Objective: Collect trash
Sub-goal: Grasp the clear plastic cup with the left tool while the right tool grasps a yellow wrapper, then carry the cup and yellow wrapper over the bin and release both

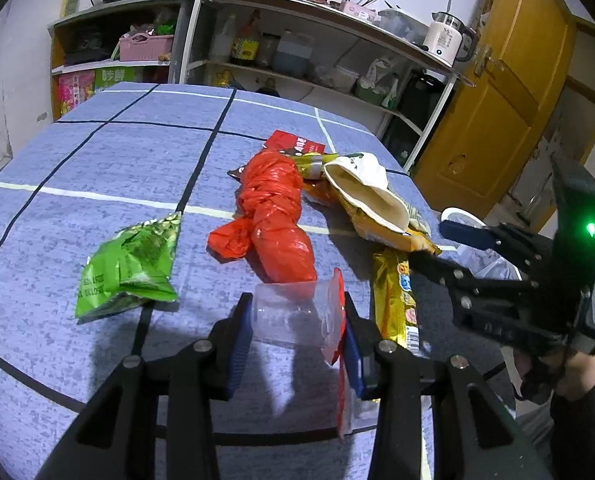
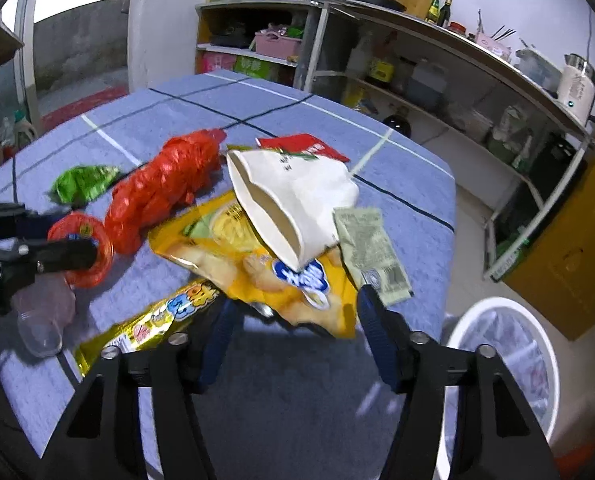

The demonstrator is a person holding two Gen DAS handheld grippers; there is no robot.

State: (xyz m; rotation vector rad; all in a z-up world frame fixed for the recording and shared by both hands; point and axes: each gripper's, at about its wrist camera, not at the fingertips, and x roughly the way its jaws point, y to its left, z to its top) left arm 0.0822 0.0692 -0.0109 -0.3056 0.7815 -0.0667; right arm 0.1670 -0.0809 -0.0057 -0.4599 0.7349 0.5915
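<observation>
The left gripper (image 1: pixel 297 334) pinches a clear cup (image 1: pixel 287 312) with a red lid between its blue pads, just above the blue cloth (image 1: pixel 109 152). The right gripper (image 2: pixel 293 334) stands unclenched around the near edge of a yellow bag (image 2: pixel 257 264), not pressing it. A white paper cup (image 2: pixel 293 204) lies on that bag, the red bag (image 1: pixel 273 220) and green packet (image 1: pixel 131 264) farther left, a white bin (image 2: pixel 509 344) beside the table

A white kettle (image 1: pixel 447 38) stands on the shelf unit (image 1: pixel 337 12) beside a yellow door (image 1: pixel 509 92).
</observation>
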